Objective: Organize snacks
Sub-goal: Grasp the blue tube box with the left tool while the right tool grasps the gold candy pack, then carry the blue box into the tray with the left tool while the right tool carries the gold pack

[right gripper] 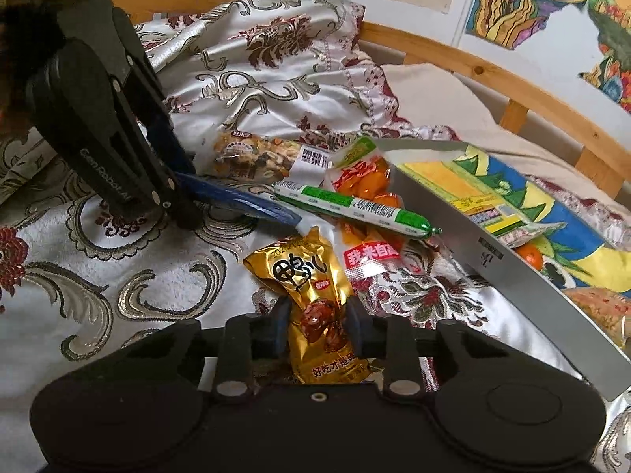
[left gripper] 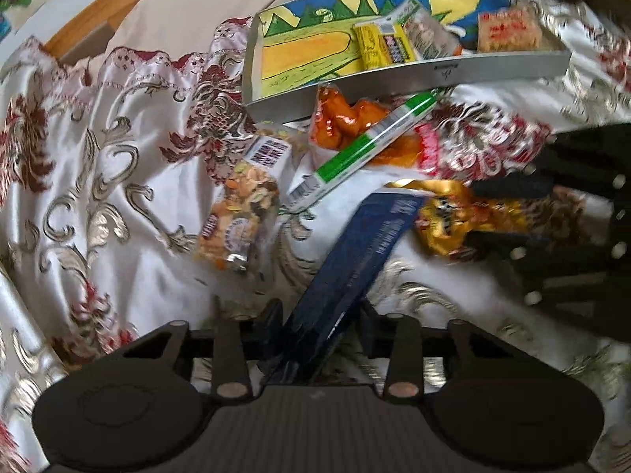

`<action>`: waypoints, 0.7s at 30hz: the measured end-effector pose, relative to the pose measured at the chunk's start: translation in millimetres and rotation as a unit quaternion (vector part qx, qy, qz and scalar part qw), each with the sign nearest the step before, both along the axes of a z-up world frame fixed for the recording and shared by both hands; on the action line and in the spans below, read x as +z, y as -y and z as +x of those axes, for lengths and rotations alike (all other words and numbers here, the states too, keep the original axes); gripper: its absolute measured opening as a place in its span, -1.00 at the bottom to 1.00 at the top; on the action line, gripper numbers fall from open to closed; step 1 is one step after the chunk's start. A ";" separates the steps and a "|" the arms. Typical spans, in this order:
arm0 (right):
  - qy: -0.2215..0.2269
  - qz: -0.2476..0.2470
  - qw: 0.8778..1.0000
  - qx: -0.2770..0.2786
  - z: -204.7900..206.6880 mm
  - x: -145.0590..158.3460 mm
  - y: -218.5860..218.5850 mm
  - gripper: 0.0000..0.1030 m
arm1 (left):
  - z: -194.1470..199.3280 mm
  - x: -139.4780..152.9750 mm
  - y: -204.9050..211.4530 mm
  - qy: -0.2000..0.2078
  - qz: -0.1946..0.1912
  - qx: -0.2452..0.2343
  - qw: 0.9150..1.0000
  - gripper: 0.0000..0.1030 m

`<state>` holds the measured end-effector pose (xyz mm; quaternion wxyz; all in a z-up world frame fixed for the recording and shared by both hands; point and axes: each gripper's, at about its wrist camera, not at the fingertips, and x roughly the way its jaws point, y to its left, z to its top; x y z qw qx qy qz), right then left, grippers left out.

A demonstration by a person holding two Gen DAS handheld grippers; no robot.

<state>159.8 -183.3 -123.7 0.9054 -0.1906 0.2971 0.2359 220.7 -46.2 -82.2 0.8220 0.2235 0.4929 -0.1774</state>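
A dark blue flat packet runs up between the fingers of my left gripper, which is shut on its near end. In the right wrist view the same left gripper points steeply down at the bedspread with the blue packet sticking out to the right. My right gripper is shut on a gold foil snack packet lying on the cloth. The left wrist view shows that right gripper at the right edge, clamped on the gold packet.
A silver-rimmed tray with a colourful drawing holds several snacks at the back. In front of it lie a green-and-white sausage stick, an orange snack bag and a mixed-nut packet. A wooden bed rail curves behind.
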 end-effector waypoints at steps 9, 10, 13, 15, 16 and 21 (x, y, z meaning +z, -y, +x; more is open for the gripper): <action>0.040 -0.048 0.998 -0.014 -12.8 1.5 -8.3 -0.73 | -13.9 6.0 0.6 -0.003 -0.063 0.068 0.996 -0.40; 0.043 -0.050 0.998 -0.015 -14.0 2.7 -8.3 -0.75 | -14.7 7.5 -0.9 -0.005 -0.073 0.077 0.994 -0.44; 0.044 -0.060 0.997 -0.016 -15.9 4.7 -9.8 -0.75 | -16.7 10.1 -5.0 -0.017 -0.099 0.103 0.990 -0.52; 0.043 -0.067 0.997 -0.020 -17.3 5.5 -11.1 -0.76 | -18.7 11.1 -7.1 -0.026 -0.113 0.117 0.986 -0.61; 0.044 -0.070 0.996 -0.022 -19.0 6.6 -11.6 -0.76 | -20.0 11.8 -8.1 -0.028 -0.119 0.122 0.985 -0.65; 0.068 -0.083 0.994 -0.030 -30.1 18.0 -9.0 -0.78 | -24.7 19.1 -11.4 -0.035 -0.145 0.157 0.976 -0.70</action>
